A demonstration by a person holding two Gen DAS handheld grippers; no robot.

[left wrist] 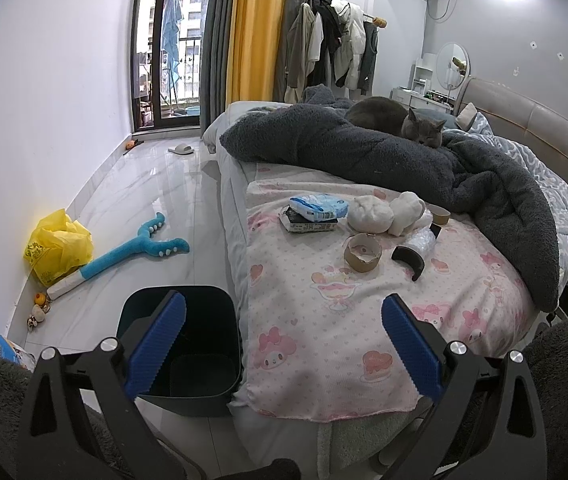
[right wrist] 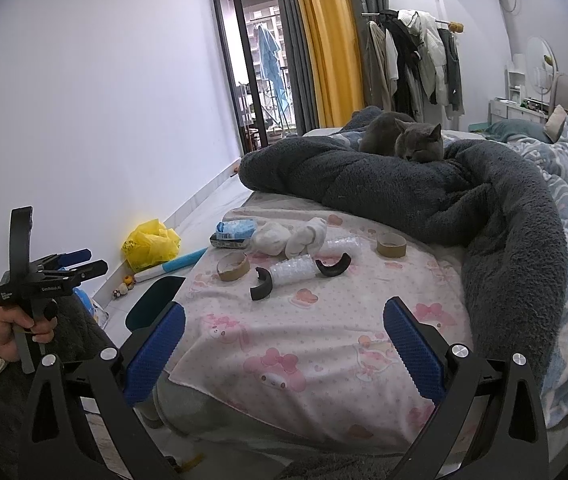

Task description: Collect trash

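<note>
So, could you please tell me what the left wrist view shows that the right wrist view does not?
Only the left wrist view shows the inside of the dark bin beside the bed, the forked blue plush toy and a slipper on the floor. Only the right wrist view shows a hand holding the left tongs. Both show the grey cat, the yellow bag and the cardboard rings.
</note>
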